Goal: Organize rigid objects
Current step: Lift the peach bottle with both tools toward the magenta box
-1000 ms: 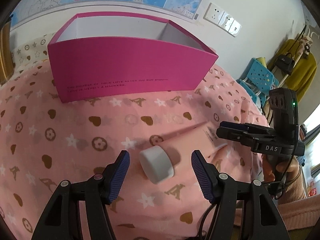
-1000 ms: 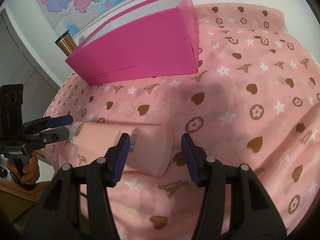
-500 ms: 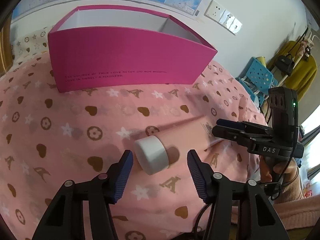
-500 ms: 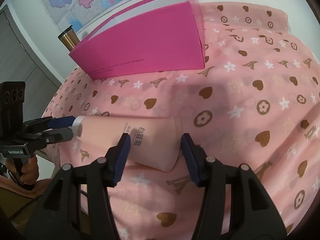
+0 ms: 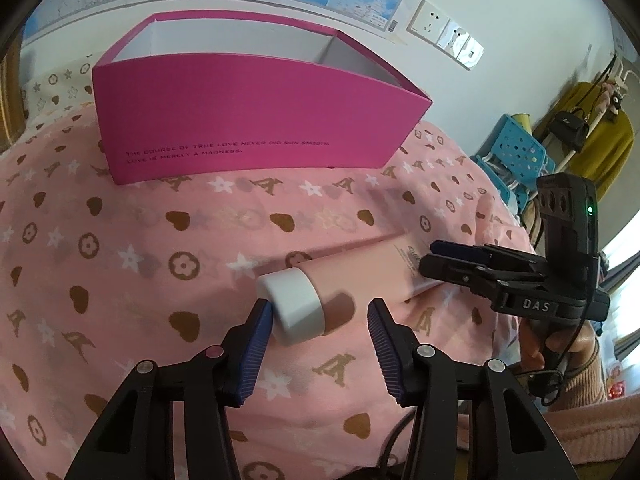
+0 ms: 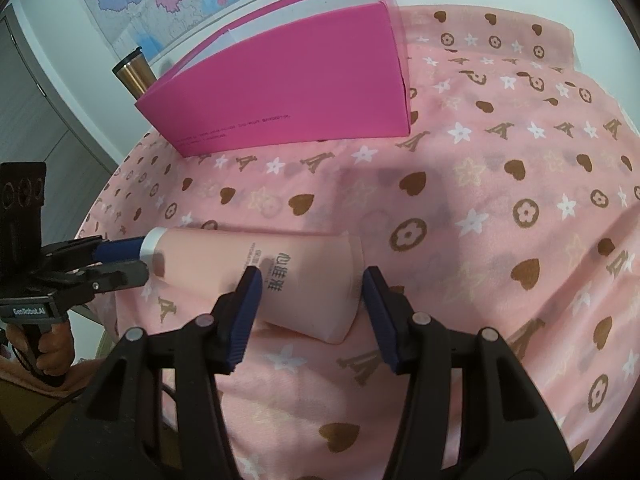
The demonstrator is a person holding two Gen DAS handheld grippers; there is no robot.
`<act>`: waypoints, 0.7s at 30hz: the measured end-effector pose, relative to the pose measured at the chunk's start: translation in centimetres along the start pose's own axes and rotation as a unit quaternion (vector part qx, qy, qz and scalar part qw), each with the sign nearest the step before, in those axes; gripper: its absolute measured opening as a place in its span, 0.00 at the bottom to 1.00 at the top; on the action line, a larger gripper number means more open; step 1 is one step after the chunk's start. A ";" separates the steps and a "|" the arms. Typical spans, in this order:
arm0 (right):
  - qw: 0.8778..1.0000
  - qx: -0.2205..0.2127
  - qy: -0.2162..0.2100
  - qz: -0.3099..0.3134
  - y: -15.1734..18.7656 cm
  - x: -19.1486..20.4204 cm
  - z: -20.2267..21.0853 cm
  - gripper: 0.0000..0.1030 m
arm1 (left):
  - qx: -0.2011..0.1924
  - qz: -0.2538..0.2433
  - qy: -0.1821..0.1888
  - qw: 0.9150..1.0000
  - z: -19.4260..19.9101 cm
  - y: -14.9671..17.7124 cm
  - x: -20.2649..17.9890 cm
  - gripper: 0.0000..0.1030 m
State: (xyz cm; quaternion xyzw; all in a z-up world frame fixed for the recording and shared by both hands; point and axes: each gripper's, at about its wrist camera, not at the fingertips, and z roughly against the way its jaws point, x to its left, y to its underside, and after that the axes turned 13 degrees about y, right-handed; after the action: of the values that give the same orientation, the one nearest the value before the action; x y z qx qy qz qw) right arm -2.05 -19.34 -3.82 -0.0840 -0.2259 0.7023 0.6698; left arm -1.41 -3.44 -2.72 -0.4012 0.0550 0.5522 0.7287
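A pale pink tube [image 5: 360, 272] with a white cap [image 5: 294, 306] lies on the pink patterned cloth; it also shows in the right wrist view [image 6: 256, 268]. My left gripper [image 5: 320, 318] is open, its jaws on either side of the cap, the left pad touching it. My right gripper [image 6: 310, 288] is open around the tube's flat crimped end. An open magenta box [image 5: 248, 120] stands behind the tube, also in the right wrist view [image 6: 288, 88]; its inside looks empty as far as I see.
The pink cloth [image 5: 120, 240] covers a table that drops off at the near and side edges. A metal tumbler [image 6: 134, 74] stands behind the box's left end. A blue stool [image 5: 520, 152] and hung clothes are off to the right.
Both grippers have moved in on the tube. The left jaws now straddle the cap, and the right jaws straddle the tube's flat end. The tube lies where it was.
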 end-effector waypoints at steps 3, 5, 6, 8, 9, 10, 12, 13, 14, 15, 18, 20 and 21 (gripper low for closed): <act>1.000 -0.001 -0.001 -0.003 0.1 0.2 0.1 0.54 | -0.003 -0.001 -0.002 1.000 0.1 -0.1 0.0 0.48; 1.000 -0.001 -0.001 -0.003 0.1 0.2 0.1 0.54 | -0.004 -0.003 -0.003 1.000 0.2 -0.2 0.0 0.48; 1.000 0.000 -0.001 -0.002 0.1 0.2 0.1 0.54 | -0.005 -0.005 -0.005 1.000 0.2 -0.2 -0.1 0.48; 1.000 -0.001 -0.001 -0.001 0.0 0.1 0.1 0.54 | -0.006 -0.008 -0.007 1.000 0.3 -0.3 -0.1 0.48; 1.000 -0.003 0.000 -0.001 0.1 0.1 0.2 0.54 | -0.007 -0.009 -0.007 1.000 0.3 -0.4 -0.2 0.48; 1.000 -0.004 0.001 -0.001 0.1 0.2 0.2 0.54 | -0.008 -0.010 -0.008 1.000 0.3 -0.4 -0.2 0.48; 1.000 -0.007 0.002 -0.002 0.0 0.3 0.3 0.54 | -0.011 -0.014 -0.009 1.000 0.5 -0.5 -0.3 0.48; 1.000 -0.007 0.004 -0.002 0.0 0.4 0.4 0.54 | -0.014 -0.015 -0.009 1.000 0.5 -0.6 -0.4 0.48; 1.000 -0.008 0.004 -0.003 0.0 0.4 0.4 0.54 | -0.015 -0.016 -0.010 1.000 0.6 -0.6 -0.4 0.48; 1.000 -0.008 0.004 -0.003 0.0 0.4 0.4 0.54 | -0.017 -0.018 -0.010 1.000 0.7 -0.7 -0.5 0.48; 1.000 -0.012 0.005 -0.005 -0.1 0.4 0.5 0.54 | -0.020 -0.021 -0.012 0.999 0.7 -0.8 -0.6 0.49; 1.000 -0.015 0.007 -0.006 -0.3 0.5 0.6 0.54 | -0.022 -0.021 -0.014 0.999 0.7 -0.9 -0.6 0.49; 1.000 -0.016 0.007 -0.004 -0.3 0.5 0.6 0.54 | -0.023 -0.021 -0.014 0.999 0.7 -0.9 -0.6 0.49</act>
State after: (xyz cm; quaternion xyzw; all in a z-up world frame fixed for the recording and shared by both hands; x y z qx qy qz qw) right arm -2.04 -18.98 -3.04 -0.0986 -0.2325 0.6952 0.6730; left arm -1.11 -3.48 -1.42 -0.4115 0.0239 0.5433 0.7314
